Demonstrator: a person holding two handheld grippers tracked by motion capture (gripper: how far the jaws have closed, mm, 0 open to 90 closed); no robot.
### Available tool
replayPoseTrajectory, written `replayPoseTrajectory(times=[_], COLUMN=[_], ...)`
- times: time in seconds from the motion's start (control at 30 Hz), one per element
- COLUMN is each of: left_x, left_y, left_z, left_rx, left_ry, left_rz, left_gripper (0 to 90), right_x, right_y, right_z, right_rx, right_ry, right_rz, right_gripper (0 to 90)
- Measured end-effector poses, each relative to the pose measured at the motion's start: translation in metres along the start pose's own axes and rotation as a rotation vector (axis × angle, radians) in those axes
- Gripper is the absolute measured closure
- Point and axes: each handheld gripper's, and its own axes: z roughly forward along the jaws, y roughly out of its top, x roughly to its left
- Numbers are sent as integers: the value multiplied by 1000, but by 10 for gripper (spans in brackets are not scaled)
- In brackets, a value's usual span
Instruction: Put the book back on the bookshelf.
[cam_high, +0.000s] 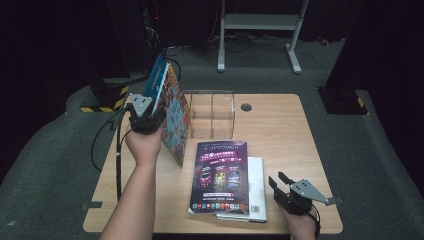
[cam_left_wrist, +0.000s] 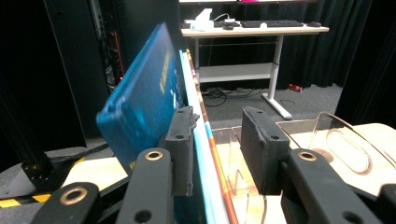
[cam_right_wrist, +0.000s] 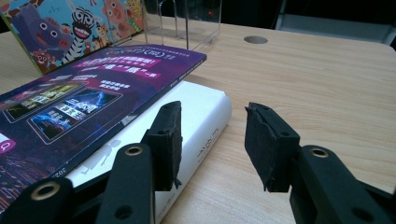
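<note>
Left gripper (cam_high: 148, 111) is raised over the bench's (cam_high: 280, 135) left edge, toward the far-left corner. It carries 2 books upright and tilted: a blue book (cam_high: 156, 80) on the outer side and a picture book (cam_high: 176, 120) with cartoon animals on its cover against it. In the left gripper view the blue book (cam_left_wrist: 144, 107) lies outside the left pad, and the picture book's thin edge (cam_left_wrist: 205, 154) sits between the pads, against the left one. A gap shows to the right pad, so the jaws look part open; I cannot tell whether they pinch the book.

The picture book's lower corner comes down to the bench just left of the purple magazine (cam_high: 220, 175).

Clear acrylic rack (cam_high: 212, 112) stands at the far edge near the middle, just right of the held books.

The purple magazine lies flat near the front edge, on top of a white book (cam_high: 257, 185) that sticks out at its right side.

Right gripper (cam_high: 281, 186) rests at the front-right corner, just right of the white book. In the right gripper view its jaws are apart with nothing between them; the white book's spine (cam_right_wrist: 205, 121) lies just beyond the left pad.
</note>
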Motion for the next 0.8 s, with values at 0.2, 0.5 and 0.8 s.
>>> replayPoseTrajectory(times=[0.2, 0.5, 0.8], left_x=[3, 5, 7], left_y=[7, 11, 20], left_z=[-3, -6, -15], left_rx=[-9, -18, -32], left_ry=[5, 14, 5], left_rz=[6, 11, 11], left_gripper=[644, 636, 629], right_x=[0, 0, 0], right_y=[0, 0, 0], right_z=[1, 0, 0], right_rx=[0, 0, 1], right_ry=[2, -2, -3], right_rz=[-3, -2, -4], right_gripper=[559, 560, 560])
